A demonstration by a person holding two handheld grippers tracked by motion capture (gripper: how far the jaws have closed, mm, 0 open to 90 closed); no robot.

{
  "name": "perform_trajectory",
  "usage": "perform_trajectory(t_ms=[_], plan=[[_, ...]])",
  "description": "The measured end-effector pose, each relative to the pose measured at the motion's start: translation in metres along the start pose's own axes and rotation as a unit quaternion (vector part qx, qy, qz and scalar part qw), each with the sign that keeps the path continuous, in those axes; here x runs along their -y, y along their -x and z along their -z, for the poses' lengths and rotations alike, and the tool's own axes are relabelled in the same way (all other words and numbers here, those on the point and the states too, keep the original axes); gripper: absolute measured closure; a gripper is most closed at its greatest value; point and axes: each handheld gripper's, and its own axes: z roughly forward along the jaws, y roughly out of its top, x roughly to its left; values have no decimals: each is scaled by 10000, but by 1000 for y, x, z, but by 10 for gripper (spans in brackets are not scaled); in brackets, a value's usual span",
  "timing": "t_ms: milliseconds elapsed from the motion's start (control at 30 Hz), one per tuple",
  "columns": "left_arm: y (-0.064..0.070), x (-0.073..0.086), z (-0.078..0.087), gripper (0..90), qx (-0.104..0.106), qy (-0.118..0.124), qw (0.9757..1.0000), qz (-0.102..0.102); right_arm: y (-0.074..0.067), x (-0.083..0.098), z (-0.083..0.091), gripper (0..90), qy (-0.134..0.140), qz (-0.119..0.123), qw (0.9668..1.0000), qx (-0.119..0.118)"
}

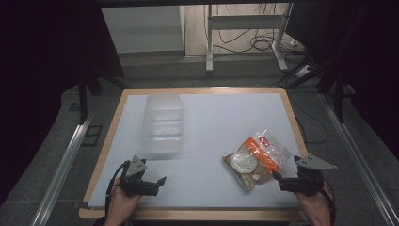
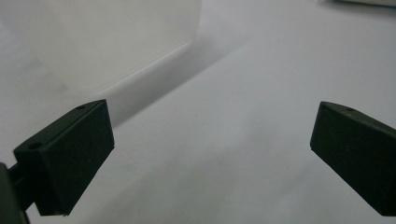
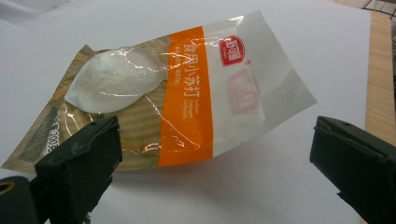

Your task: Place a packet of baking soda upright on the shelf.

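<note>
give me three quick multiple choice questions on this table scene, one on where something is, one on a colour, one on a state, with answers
1. Where does the packet lie?
A. on the table's right side, near the right tongs
B. inside the plastic tub
C. on the floor

2. What colour is the band across the packet?
A. blue
B. orange
C. green

3. How are the left tongs?
A. shut on the packet
B. shut on the tub
C. open, holding nothing

Answers: 1 A, the high view shows it just ahead of the right tongs. 2 B, the right gripper view shows an orange band. 3 C, the jaws stand apart over bare table, with the plastic tub beyond.
</note>
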Motion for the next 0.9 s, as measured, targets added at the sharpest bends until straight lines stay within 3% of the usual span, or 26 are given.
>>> perform_trajectory(t_ms=[267, 433, 900], plan=[[-2, 1, 0, 0, 135, 108, 9998, 101, -1, -1, 1, 26, 78, 3, 10000, -13], [0, 1, -4, 0, 100, 13, 9999, -38, 2, 2, -3, 26, -46, -138, 9999, -30], [6, 0, -5, 0, 61, 72, 9994, -327, 2, 2, -5, 27, -135, -128, 9998, -68]])
